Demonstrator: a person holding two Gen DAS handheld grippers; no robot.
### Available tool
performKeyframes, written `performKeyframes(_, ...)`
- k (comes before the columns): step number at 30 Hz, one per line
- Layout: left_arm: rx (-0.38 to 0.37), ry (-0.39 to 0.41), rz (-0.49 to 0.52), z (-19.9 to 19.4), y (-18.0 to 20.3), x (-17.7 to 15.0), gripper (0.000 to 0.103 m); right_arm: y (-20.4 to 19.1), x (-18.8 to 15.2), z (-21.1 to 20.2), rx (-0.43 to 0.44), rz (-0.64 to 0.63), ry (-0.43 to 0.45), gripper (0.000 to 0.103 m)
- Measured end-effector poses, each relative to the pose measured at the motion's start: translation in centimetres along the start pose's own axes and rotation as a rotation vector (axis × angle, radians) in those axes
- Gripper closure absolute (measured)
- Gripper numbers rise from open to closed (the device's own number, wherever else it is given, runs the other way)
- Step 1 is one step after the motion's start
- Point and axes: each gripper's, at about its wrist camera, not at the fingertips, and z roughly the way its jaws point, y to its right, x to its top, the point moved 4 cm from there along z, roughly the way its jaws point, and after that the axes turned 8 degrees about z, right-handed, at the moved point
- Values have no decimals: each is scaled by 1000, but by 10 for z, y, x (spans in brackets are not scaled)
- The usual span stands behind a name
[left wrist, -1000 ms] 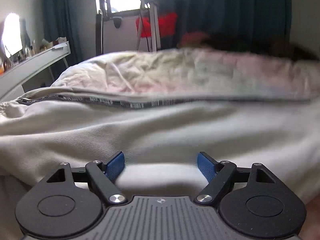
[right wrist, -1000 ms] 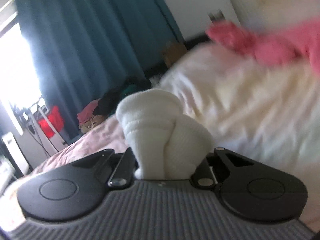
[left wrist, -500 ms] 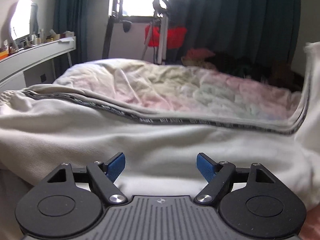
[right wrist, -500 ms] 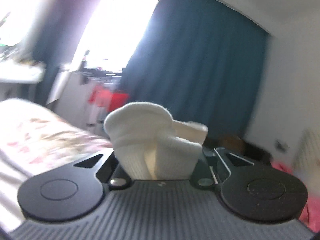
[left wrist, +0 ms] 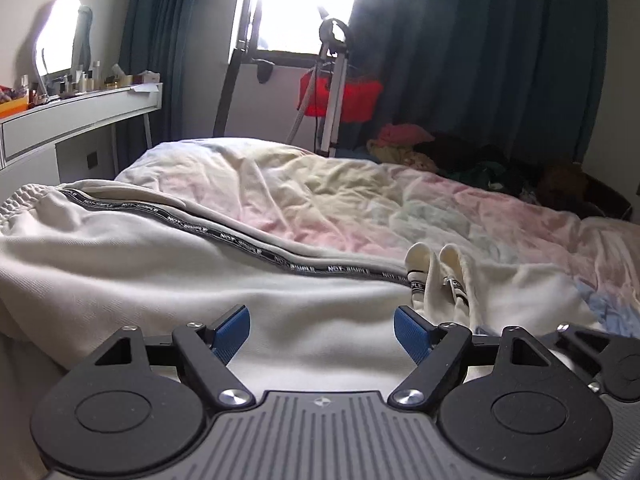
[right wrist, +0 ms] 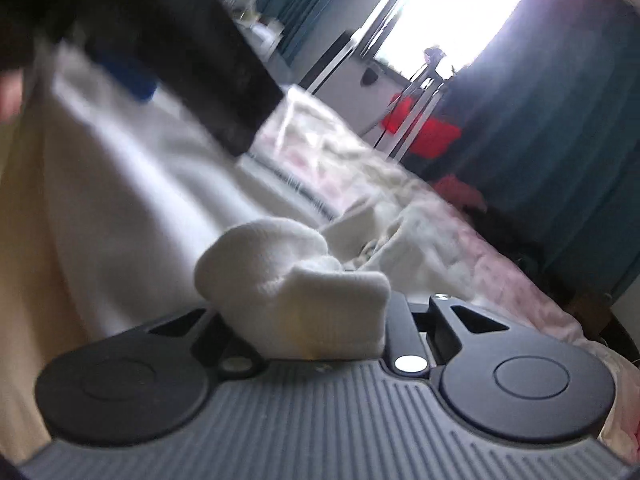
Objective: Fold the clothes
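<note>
The right gripper clenched a bunched cuff of the cream trousers to carry it across the bed, while the left gripper hung released above them.

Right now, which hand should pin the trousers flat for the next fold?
Left, probably. The left gripper hangs open and empty just above the cream trousers, while the right gripper is shut on a bunch of white cloth.
</note>
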Motion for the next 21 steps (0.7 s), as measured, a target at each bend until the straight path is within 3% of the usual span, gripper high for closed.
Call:
performKeyframes(3, -4, -3, -51, 4, -10, 0, 22, -8, 10, -3, 88, 32, 29, 83)
performKeyframes(4, -5, -9, -72, 6, -14, -1, 22, -15, 8, 0, 116, 35, 2, 82)
performKeyframes(7, 2, -28, -111, 11, -20, -4, 23, -22, 3, 1, 90, -6, 4, 79)
performKeyframes(9, 3, -29, -122, 11, -22, -4, 23, -14, 8, -3, 121, 32, -31, 75)
performKeyframes(14, 4, -21, -137, 7, -26, -2, 22, 6, 22, -32, 328, 328, -119, 20)
performKeyframes(16, -12, -22, -139, 4, -25, -3, 22, 19, 14, -43, 433, 455, -162, 18)
performKeyframes(21, -116, -57, -101, -2, -7, -10, 22, 67, 8, -74, 428, 703, -204, 18)
